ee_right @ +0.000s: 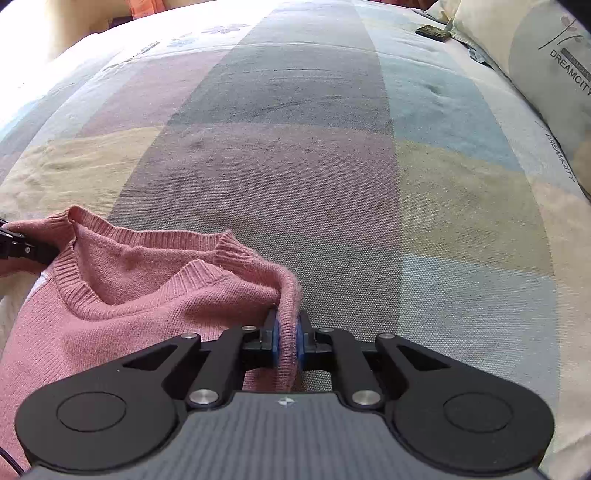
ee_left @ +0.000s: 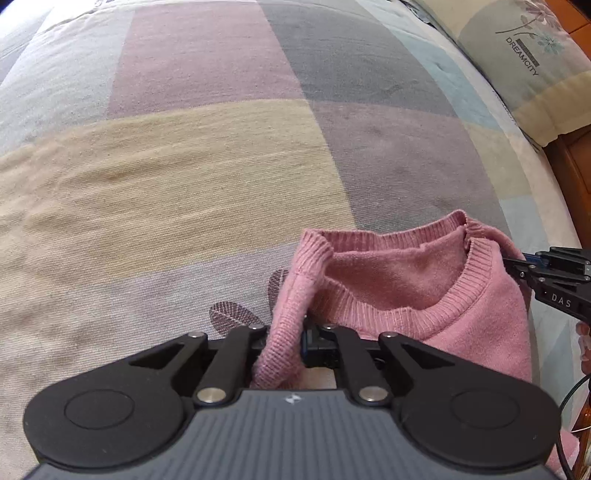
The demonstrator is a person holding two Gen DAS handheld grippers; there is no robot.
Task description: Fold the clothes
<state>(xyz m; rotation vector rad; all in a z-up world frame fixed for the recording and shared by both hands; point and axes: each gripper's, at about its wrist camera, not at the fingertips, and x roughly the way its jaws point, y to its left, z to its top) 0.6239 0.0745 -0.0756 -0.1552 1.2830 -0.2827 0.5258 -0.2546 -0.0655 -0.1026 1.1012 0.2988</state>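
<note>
Left wrist view shows our left claw [ee_left: 291,343] clenched on a fold of the pink sweater [ee_left: 424,295] at the shoulder beside the ribbed neckline [ee_left: 406,314]. The right claw [ee_left: 517,267] comes in from the right edge and meets the opposite shoulder. In the right wrist view we see that claw [ee_right: 286,343] with its blue pads [ee_right: 300,341] pressed on a pinch of knit, so both claws are grasping the sweater [ee_right: 129,295]. The garment lies at the near edge of the bed [ee_right: 332,184], on its patchwork cover, with the collar facing the far side. A pillow [ee_right: 535,74] sits at the far right, well apart, with a small dark object [ee_right: 433,32] beside it.

We judge the step to be spreading the sweater flat before any fold. To do it well, we should keep the 2 grips level, draw the shoulders apart until the neckline is taut, and lay the body down over the open bed without dragging. The knit is soft and stretchy, so a thin pinch may slip.
</note>
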